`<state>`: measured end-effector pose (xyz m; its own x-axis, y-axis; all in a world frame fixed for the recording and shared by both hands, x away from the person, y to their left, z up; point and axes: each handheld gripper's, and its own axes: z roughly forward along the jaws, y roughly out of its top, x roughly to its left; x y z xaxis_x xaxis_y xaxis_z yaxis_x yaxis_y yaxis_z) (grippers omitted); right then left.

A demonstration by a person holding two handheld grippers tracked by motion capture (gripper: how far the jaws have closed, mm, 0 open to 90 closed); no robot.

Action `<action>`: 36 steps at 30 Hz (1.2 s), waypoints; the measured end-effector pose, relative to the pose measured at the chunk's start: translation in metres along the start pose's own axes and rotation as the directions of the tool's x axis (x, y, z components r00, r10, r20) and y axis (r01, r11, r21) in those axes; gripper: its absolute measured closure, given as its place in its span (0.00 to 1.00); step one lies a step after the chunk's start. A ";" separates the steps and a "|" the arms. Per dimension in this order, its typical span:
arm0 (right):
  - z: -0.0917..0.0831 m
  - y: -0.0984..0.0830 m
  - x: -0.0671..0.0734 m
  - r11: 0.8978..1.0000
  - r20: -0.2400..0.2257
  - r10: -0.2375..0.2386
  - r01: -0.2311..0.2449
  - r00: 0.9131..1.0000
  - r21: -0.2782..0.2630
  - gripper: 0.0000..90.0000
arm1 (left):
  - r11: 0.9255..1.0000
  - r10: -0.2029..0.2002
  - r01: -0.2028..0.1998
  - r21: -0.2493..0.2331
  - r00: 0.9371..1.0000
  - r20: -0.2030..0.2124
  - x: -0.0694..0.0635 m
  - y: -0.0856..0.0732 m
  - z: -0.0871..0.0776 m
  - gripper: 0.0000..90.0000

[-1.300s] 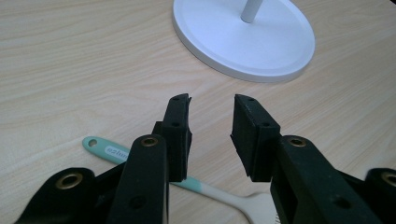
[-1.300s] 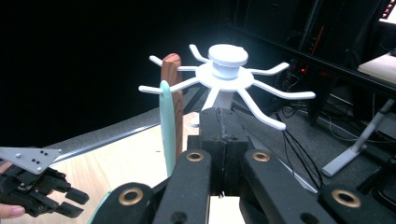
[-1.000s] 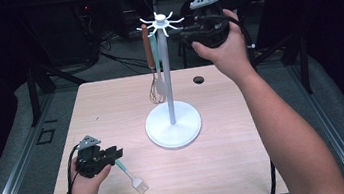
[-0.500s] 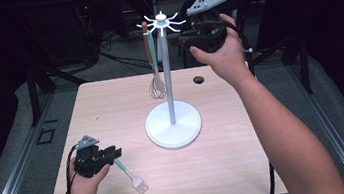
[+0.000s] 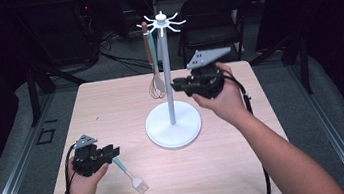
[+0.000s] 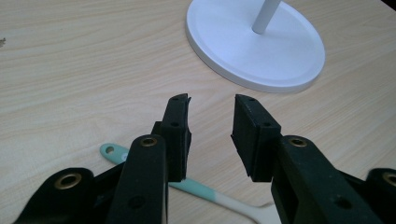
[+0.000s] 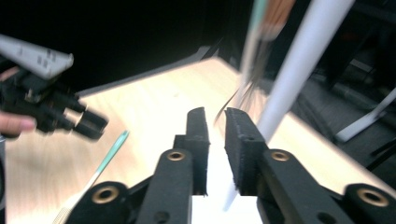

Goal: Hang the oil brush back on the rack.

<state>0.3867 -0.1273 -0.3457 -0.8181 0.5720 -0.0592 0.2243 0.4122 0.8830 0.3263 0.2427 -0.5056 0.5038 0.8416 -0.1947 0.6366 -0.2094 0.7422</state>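
Jaws of the right gripper (image 7: 215, 122) are seen parted by a narrow gap, having just been opening, with nothing between the pads. This gripper (image 5: 183, 85) is held just beside the pole of the white stand (image 5: 173, 124), above its round base. Jaws of the left gripper (image 6: 211, 116) are seen spread, with nothing gripped. The left gripper (image 5: 111, 152) is rested on the table (image 5: 110, 105), well apart from the stand on the person's side of it. A teal-handled brush (image 5: 131, 175) is noted lying flat on the table, its handle end under the left gripper's jaws. A whisk (image 5: 157, 86) and a teal utensil (image 5: 152, 44) are observed hanging from the stand's top hooks, opposite the right gripper.
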 end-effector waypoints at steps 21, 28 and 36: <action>0.102 -0.116 0.068 0.977 -0.046 0.091 -0.080 0.995 0.200 0.55 | 1.000 -0.003 0.003 -0.017 1.000 0.004 0.012 0.009 0.009 0.71; 0.133 -0.127 0.098 0.970 -0.109 0.078 -0.050 0.991 0.240 0.59 | 1.000 0.008 -0.010 -0.028 0.999 -0.051 0.011 0.006 0.007 0.65; 0.166 -0.134 0.122 0.960 -0.159 0.095 -0.048 0.983 0.276 0.74 | 0.999 -0.004 0.002 -0.036 0.998 -0.070 0.014 -0.007 -0.007 0.65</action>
<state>0.3445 0.0054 -0.5491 -0.8668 0.4886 0.0998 0.4010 0.5640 0.7218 0.3252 0.2593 -0.5089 0.4587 0.8754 -0.1526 0.6159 -0.1895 0.7647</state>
